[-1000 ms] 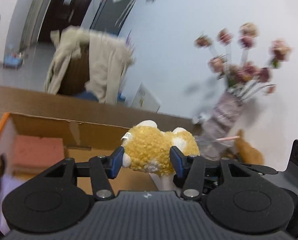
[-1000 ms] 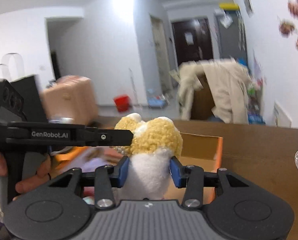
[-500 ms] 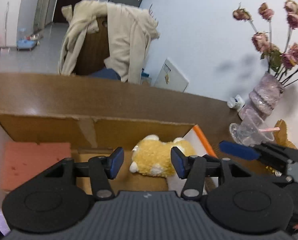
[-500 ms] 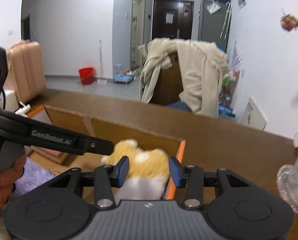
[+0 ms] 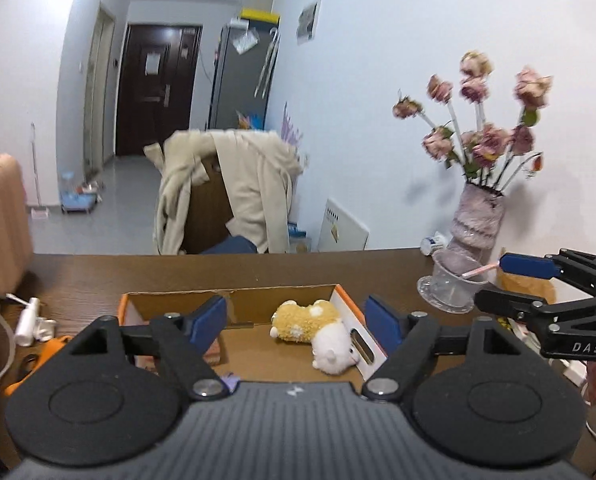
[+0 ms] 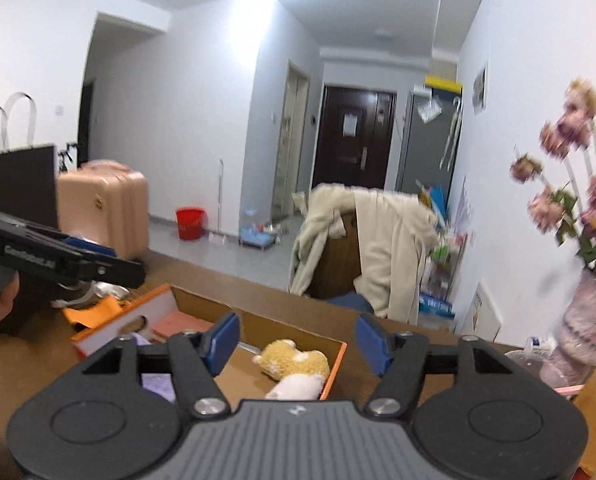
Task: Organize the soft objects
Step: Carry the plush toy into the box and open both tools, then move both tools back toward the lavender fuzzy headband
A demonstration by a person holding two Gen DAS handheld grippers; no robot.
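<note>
left wrist view, from left to right: white charger and cable on the brown table; orange-edged cardboard box past the left gripper, jaws opening with nothing between the pads; yellow-and-white plush toy lying on its side on the box floor against the right wall; glass cup and vase of dried roses further right; right gripper at the edge. right wrist view, same order: left gripper in a hand; pink block in the box; right gripper hanging above the plush, jaws likewise opening and empty. judged step: plush dropped off in the box, release finishing. next move probably calls for seeking another soft item outside the box, none clearly identifiable here.
</note>
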